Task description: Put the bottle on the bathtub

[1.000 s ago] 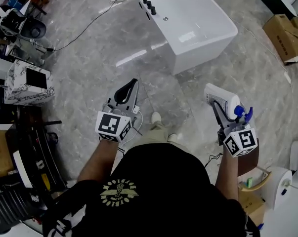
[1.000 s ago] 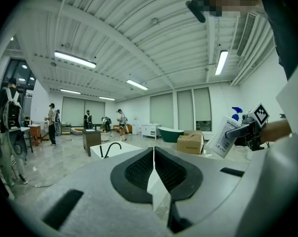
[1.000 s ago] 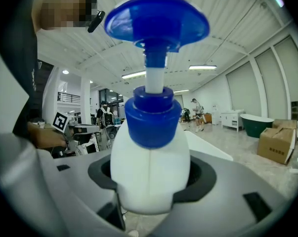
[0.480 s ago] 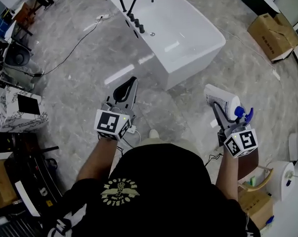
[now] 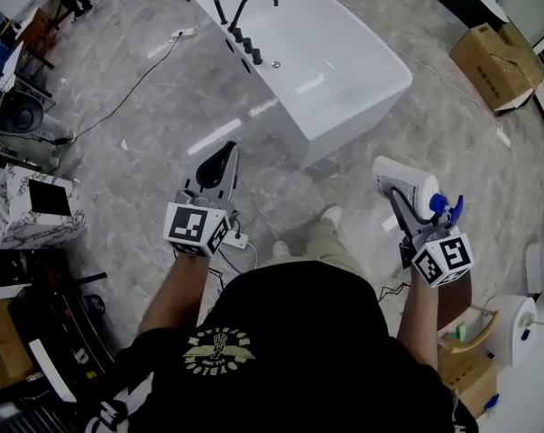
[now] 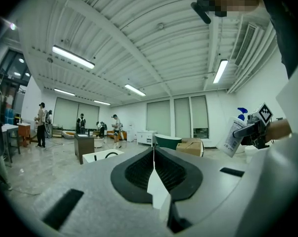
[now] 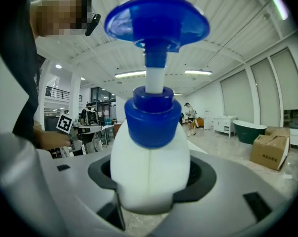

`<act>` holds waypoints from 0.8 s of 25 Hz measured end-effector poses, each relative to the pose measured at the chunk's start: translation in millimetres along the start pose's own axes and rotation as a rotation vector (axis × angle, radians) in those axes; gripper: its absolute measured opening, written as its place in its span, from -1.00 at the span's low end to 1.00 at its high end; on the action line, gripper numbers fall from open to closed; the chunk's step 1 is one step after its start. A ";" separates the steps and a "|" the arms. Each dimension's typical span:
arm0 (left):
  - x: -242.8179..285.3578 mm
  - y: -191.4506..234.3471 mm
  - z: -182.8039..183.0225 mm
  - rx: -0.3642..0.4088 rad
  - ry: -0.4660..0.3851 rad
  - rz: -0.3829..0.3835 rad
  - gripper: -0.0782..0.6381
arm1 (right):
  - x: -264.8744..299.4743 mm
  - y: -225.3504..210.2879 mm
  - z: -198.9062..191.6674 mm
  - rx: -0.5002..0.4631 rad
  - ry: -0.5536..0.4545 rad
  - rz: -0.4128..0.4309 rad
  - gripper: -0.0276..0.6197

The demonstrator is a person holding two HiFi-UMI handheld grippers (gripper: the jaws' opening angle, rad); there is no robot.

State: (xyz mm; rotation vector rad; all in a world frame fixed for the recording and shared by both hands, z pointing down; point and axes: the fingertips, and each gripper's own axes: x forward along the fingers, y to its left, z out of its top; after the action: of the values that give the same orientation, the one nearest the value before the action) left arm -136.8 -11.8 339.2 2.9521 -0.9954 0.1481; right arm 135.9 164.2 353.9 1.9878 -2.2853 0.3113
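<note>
A white bottle (image 5: 405, 186) with a blue pump top (image 7: 156, 48) is held in my right gripper (image 5: 400, 207), whose jaws are shut on its body (image 7: 149, 174). The white bathtub (image 5: 348, 79) with a black tap (image 5: 252, 9) stands on the grey floor ahead, some way beyond both grippers. My left gripper (image 5: 221, 164) is shut with nothing in it, its black pads (image 6: 153, 169) pressed together. In the left gripper view the bottle (image 6: 235, 132) shows at the far right.
A cardboard box (image 5: 493, 66) lies at the upper right. A marbled box (image 5: 37, 206) and dark furniture stand at the left. A cable (image 5: 136, 88) runs over the floor left of the tub. A white toilet-like fixture (image 5: 535, 314) is at the right edge. People stand far off (image 6: 41, 120).
The view has shifted a little, bringing the bathtub nearer the centre. The left gripper has moved slightly left. The right gripper holds the bottle as before.
</note>
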 end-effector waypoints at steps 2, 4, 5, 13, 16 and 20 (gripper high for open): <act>6.0 3.8 -5.6 -0.008 0.015 0.012 -0.74 | 9.8 -3.4 0.3 -0.006 0.005 0.014 -0.11; 14.2 5.0 -7.7 -0.002 0.023 0.019 -0.75 | 15.7 -6.8 2.2 -0.019 -0.004 0.038 -0.11; 18.9 5.7 -7.2 -0.001 0.025 0.022 -0.75 | 18.6 -8.2 3.7 -0.028 -0.012 0.057 -0.11; 61.8 20.4 -4.5 -0.019 0.039 0.033 -0.76 | 74.2 -33.6 17.2 -0.062 -0.027 0.141 -0.11; 80.0 27.3 -3.6 -0.029 0.037 0.049 -0.76 | 95.4 -47.8 19.8 -0.064 -0.013 0.163 -0.11; 103.9 39.2 -2.2 -0.032 0.044 0.080 -0.76 | 122.8 -67.5 27.7 -0.060 -0.009 0.190 -0.11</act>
State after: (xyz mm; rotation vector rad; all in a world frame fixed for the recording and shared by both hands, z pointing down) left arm -78.4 -105.5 351.1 2.8689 -1.0996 0.1953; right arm 186.4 30.6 358.3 1.7516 -2.4630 0.2460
